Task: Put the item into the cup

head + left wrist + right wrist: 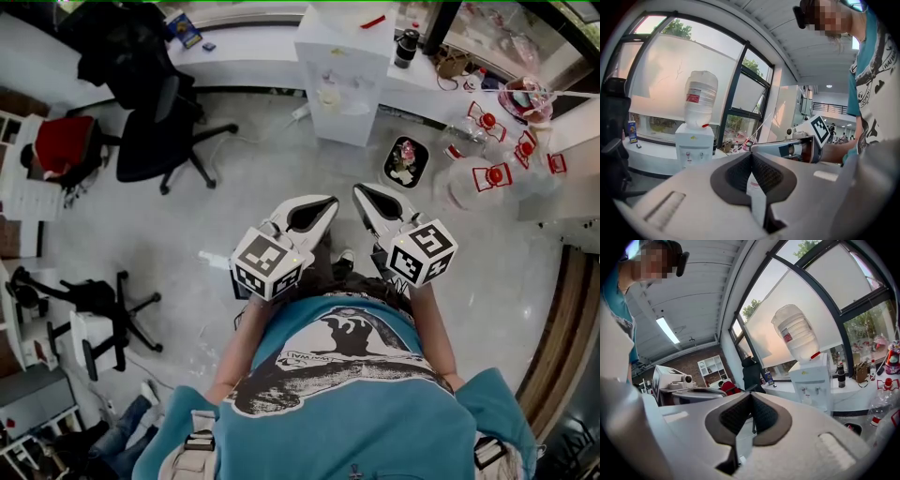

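I stand on a grey floor and hold both grippers in front of my chest, above the floor. In the head view my left gripper [332, 200] and my right gripper [357, 188] point forward, side by side, their tips close together. Each has its jaws shut with nothing between them, as the left gripper view [751, 155] and the right gripper view [751, 394] show. I cannot make out the item or a cup for it in any view. A black tumbler [407, 47] stands on the far counter.
A white water dispenser [343, 77] with a bottle on top stands straight ahead by the window counter. A black bin [406, 161] sits on the floor to its right. Clear bottles with red labels [489, 174] crowd a table at right. A black office chair [156, 131] is at left.
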`<act>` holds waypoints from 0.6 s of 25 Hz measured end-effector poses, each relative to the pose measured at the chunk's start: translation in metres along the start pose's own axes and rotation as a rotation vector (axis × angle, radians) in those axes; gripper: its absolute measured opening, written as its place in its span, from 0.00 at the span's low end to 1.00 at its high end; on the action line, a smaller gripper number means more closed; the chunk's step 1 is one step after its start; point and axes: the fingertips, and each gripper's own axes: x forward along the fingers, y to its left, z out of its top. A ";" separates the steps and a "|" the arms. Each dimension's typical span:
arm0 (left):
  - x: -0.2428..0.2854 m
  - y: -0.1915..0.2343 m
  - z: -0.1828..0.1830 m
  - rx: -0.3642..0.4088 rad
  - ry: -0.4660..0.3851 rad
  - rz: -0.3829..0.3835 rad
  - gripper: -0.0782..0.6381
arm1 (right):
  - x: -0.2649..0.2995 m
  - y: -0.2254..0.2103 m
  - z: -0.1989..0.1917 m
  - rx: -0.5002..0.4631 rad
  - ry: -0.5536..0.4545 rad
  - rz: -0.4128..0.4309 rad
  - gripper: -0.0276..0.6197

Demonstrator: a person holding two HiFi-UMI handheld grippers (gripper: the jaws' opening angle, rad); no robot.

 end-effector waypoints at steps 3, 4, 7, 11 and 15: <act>-0.003 -0.007 -0.006 0.000 0.002 -0.002 0.13 | -0.005 0.004 -0.001 -0.003 -0.013 -0.004 0.04; -0.004 -0.008 -0.008 -0.002 0.002 -0.003 0.13 | -0.006 0.005 -0.002 -0.006 -0.014 -0.005 0.04; -0.006 -0.012 -0.012 -0.003 0.003 -0.006 0.12 | -0.011 0.007 -0.006 -0.018 -0.007 -0.010 0.04; -0.007 -0.018 -0.015 -0.003 0.006 -0.017 0.13 | -0.015 0.013 -0.012 -0.025 0.006 -0.006 0.04; -0.007 -0.023 -0.019 -0.002 0.012 -0.028 0.12 | -0.017 0.017 -0.015 -0.043 0.019 -0.002 0.04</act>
